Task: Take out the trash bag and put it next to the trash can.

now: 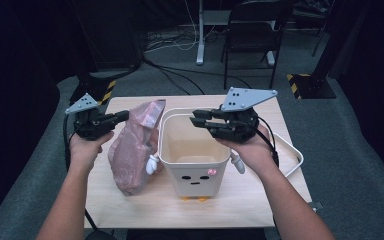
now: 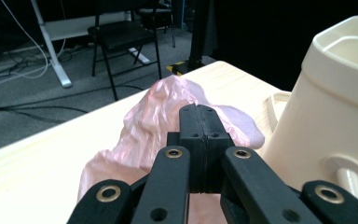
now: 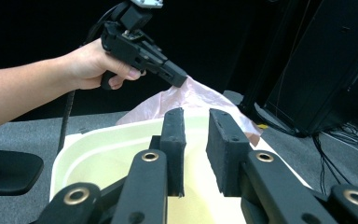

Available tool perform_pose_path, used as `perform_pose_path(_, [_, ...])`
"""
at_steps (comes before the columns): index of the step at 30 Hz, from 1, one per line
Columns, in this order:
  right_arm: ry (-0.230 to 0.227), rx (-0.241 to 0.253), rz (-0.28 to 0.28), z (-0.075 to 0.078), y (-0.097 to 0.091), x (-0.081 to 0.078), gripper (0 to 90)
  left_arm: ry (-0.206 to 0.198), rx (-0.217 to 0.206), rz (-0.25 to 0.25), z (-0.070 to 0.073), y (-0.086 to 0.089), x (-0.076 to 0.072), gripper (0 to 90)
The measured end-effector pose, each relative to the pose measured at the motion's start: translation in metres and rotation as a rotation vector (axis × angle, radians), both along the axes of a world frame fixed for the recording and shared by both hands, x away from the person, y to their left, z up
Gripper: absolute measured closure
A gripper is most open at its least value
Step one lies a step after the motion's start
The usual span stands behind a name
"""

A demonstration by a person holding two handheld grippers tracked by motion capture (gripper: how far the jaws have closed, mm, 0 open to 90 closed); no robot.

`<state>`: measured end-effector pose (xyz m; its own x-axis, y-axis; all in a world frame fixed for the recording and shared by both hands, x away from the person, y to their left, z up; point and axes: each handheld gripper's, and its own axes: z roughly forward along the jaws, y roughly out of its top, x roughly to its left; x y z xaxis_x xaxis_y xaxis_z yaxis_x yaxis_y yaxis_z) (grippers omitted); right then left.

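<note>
Table edge [image 1: 130, 220] under cropped forearms

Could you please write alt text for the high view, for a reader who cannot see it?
Two hand-held black grippers hover over a pale wooden table: the left gripper is shut beside a crumpled pink plastic bag, and the right gripper, jaws slightly apart, hangs above an open cream plastic bin with a small cartoon face.

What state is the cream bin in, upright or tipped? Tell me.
Upright: the cream bin stands on its base on the table, open mouth up, inside looking empty, pink bag beside it.
</note>
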<state>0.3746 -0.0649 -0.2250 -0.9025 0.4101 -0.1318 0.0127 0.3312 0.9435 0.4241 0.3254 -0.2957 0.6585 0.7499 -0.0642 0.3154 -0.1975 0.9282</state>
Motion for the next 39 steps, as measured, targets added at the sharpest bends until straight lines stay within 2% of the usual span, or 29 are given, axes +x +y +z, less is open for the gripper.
perform_pose_path(7, [0.0,0.012,-0.03,-0.005,-0.016,-0.004,75.3,0.019,-0.021,0.011,-0.022,0.001,0.0,90.0])
perform_pose_path(13, [-0.011,0.031,-0.066,-0.008,-0.035,-0.011,75.1,0.031,-0.009,0.019,-0.038,0.001,0.0,90.0])
perform_pose_path(24, [-0.006,0.06,-0.111,-0.019,-0.059,-0.02,74.7,0.068,-0.042,0.037,-0.067,0.009,0.0,90.0])
perform_pose_path(28, [0.007,0.068,-0.128,-0.025,-0.066,-0.019,74.0,0.068,-0.049,0.035,-0.073,0.011,0.0,90.0])
perform_pose_path(33, [0.001,0.069,-0.155,-0.03,-0.074,-0.019,73.8,0.059,-0.052,0.033,-0.078,0.013,0.0,90.0])
perform_pose_path(39, [-0.001,0.068,-0.194,-0.039,-0.084,-0.021,72.1,0.04,-0.033,0.037,-0.081,0.011,-0.001,87.8])
